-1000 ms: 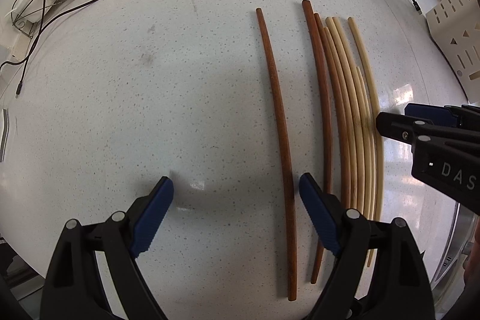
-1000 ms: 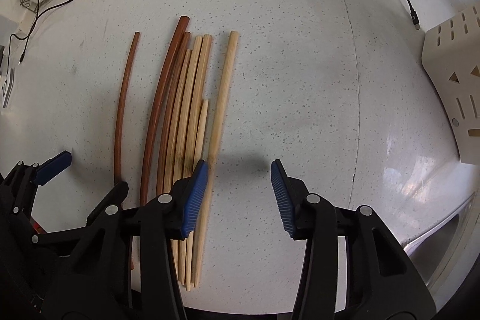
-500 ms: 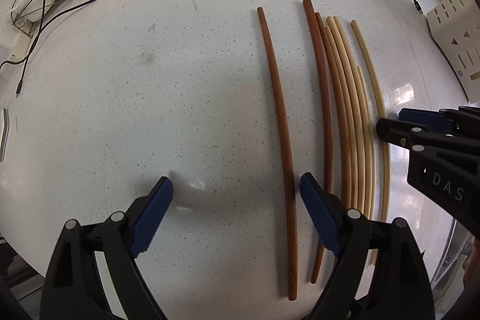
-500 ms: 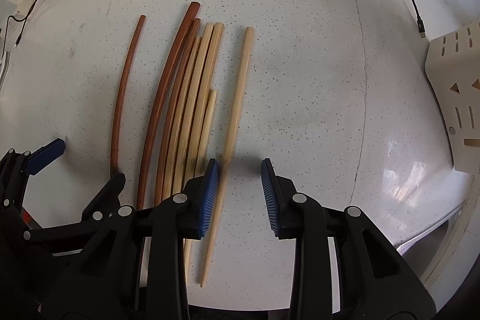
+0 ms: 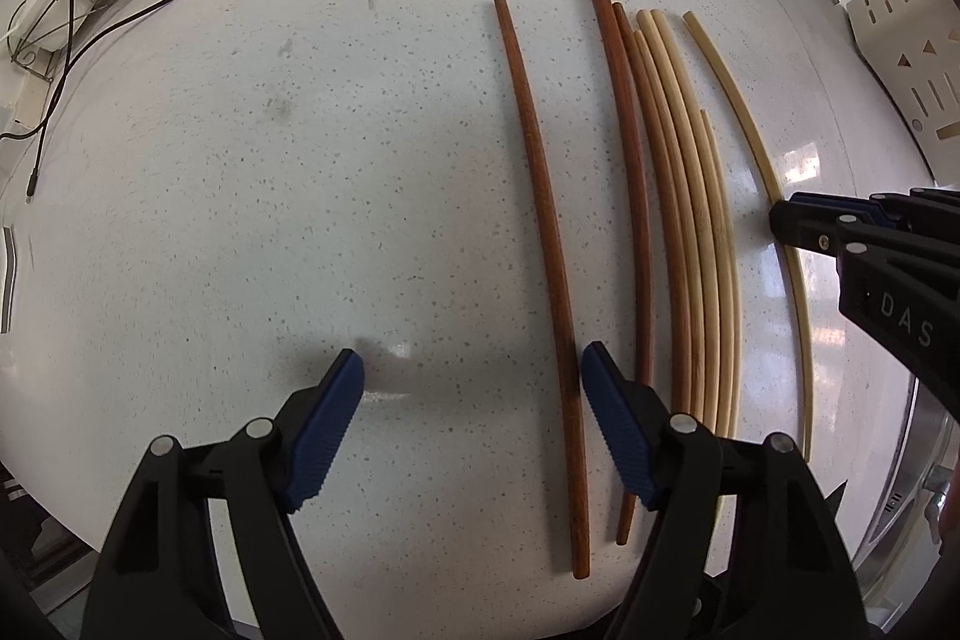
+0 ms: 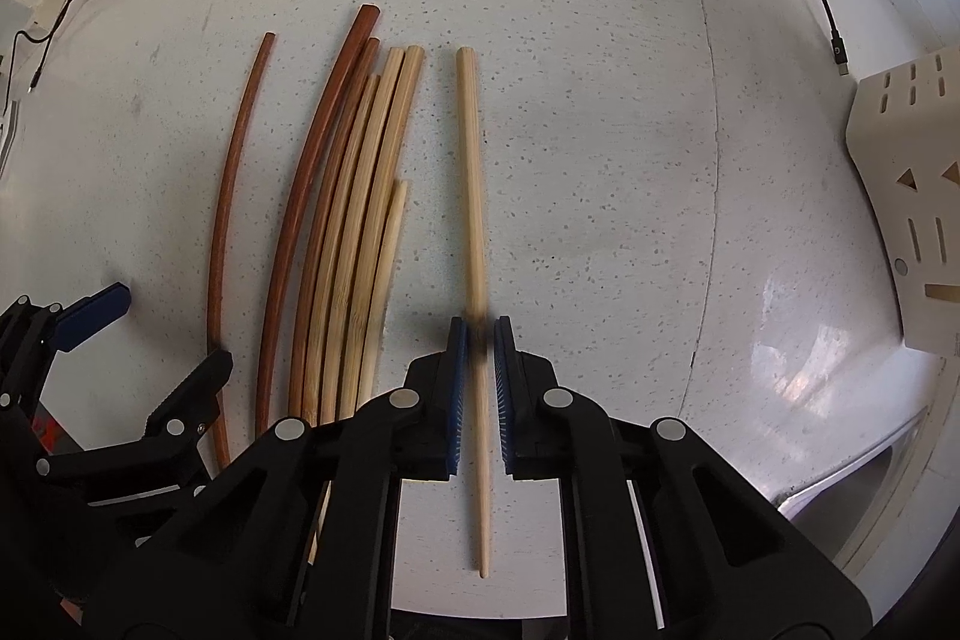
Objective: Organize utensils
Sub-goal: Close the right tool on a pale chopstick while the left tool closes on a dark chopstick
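While the right gripper pinches the pale, thin, round bamboo chopstick below mid-length, it looks light, stiff, and likely to roll.

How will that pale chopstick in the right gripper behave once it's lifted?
The pale chopstick looks like thin bamboo, so probably stiff and light. The right gripper pinches it past its middle, so the thick end may dip. Its round shaft could roll if set down.
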Available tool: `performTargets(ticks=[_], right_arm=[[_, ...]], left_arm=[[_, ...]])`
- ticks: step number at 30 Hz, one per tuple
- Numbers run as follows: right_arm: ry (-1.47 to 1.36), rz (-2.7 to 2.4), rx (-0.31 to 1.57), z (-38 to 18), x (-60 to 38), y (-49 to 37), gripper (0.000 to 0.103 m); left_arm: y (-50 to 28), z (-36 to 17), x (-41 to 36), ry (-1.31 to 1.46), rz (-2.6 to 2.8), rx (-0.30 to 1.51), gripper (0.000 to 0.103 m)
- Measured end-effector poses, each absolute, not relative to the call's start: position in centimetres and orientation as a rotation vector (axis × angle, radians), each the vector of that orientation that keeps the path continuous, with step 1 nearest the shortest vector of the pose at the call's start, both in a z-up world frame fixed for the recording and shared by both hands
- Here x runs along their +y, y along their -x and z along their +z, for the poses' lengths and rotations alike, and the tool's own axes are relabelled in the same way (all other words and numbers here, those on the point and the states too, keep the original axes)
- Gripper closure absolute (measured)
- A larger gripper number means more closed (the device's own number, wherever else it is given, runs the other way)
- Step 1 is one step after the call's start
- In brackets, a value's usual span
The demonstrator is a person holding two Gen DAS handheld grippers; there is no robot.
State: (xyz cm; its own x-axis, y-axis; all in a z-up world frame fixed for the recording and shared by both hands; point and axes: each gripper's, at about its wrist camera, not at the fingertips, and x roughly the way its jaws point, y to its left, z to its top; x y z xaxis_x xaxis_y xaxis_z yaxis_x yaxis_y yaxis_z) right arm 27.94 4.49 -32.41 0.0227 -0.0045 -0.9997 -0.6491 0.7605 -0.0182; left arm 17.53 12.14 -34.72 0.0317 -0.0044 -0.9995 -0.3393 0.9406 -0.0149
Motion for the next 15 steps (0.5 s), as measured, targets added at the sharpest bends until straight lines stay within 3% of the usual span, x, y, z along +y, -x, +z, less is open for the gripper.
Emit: performTargets(ticks=[5, 9, 15], right_arm=[[0.552, 0.554, 1.476, -32.2, 3.4, -28.7, 0.096], [0.540, 0.561, 1.477, -32.2, 2.5, -29.3, 0.096], [0.540, 0.569, 1.476, -32.5, 1.3, -29.9, 0.096]], left_arm=[[-18.2, -34.4, 12.3, 0.273, 0.247, 1.550, 0.044], [-18.6, -34.0, 12.3, 0.257, 0.228, 1.573, 0.063], [-19.8, -33.6, 11.5, 0.207, 0.185, 1.603, 0.080]])
